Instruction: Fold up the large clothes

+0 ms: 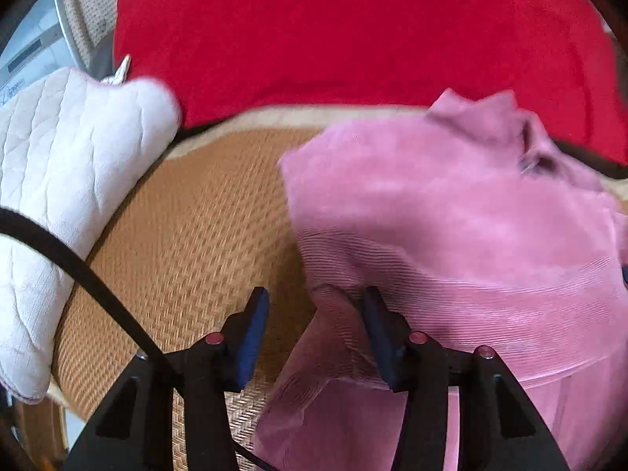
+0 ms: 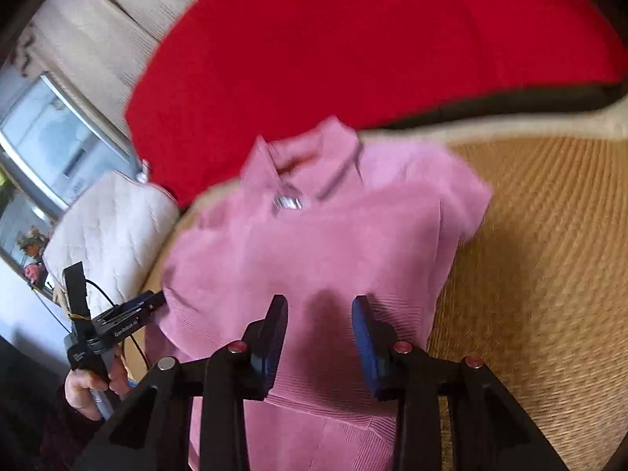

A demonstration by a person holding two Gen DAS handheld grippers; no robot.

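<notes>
Blue-padded left gripper and right gripper both stand part open, gripping nothing, over the hem of a pink collared knit top lying on a woven mat, red cushion behind.

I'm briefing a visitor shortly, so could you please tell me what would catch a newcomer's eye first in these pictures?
A pink sweater lies collar-up on a woven mat, filling the middle. Behind it sits a big red cushion, with a white quilted pillow at the left.
</notes>
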